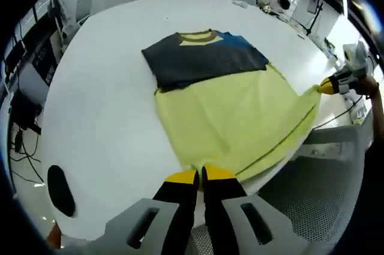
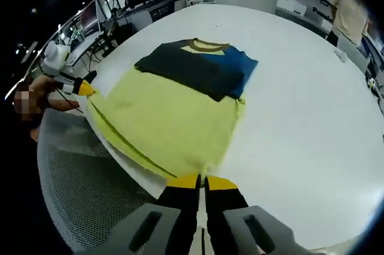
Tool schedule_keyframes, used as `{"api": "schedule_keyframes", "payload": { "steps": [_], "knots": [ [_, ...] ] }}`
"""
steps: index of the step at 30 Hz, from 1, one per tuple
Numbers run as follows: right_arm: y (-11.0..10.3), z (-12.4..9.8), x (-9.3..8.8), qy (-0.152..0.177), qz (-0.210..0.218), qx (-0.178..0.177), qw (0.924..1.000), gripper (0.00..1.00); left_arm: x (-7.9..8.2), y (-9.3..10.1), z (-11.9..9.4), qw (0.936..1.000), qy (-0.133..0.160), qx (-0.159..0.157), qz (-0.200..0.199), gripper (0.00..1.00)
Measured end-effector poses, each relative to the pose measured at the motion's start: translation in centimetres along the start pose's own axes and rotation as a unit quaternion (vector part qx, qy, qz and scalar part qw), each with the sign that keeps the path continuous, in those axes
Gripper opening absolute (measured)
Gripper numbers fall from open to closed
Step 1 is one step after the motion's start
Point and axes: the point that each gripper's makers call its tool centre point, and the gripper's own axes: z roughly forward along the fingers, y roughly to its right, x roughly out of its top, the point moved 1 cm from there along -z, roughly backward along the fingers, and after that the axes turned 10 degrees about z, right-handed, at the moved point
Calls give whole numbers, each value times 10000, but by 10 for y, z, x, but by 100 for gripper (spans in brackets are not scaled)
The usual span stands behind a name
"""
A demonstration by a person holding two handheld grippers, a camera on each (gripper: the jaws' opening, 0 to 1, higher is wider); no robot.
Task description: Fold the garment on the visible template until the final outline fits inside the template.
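A yellow T-shirt (image 1: 234, 117) lies flat on the white table (image 1: 102, 87), its collar at the far end. Its dark navy and blue sleeves (image 1: 204, 57) are folded across the chest. In the left gripper view my left gripper (image 1: 201, 176) is shut on one corner of the near hem, and my right gripper (image 1: 332, 85) pinches the other hem corner at the right. In the right gripper view my right gripper (image 2: 201, 181) is shut on the hem of the T-shirt (image 2: 168, 117), whose sleeves (image 2: 192, 66) lie beyond. The left gripper (image 2: 84, 88) grips the far left corner.
A grey perforated surface (image 1: 312, 189) (image 2: 78, 177) lies below the table's near edge. A black oval patch (image 1: 60, 190) marks the table at the left. Small items (image 1: 264, 4) sit at the far rim. A person (image 2: 348, 9) stands beyond the table (image 2: 300, 99), near desks and shelves.
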Motion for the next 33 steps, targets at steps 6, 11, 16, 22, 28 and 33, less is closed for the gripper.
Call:
{"api": "schedule_keyframes", "payload": {
  "steps": [6,11,16,22,28,33],
  "knots": [
    [10,4,25,89,-96,-112,9999,0,30,-14,2,9995,291,105,-19,8],
    [17,4,52,331,-99,-228,9991,0,51,-23,3,9983,509,255,-131,8],
    [24,6,80,567,-205,-295,9977,0,78,-37,2,9963,740,410,-123,8],
    [34,8,115,902,-322,-365,9947,0,111,-49,2,9938,995,458,-205,8],
    [45,10,153,1247,-317,-461,9906,0,139,-66,9,9927,1003,668,-46,8],
    [49,10,181,1551,-344,-489,9861,0,163,-78,8,9904,1119,794,163,8]
  ]
}}
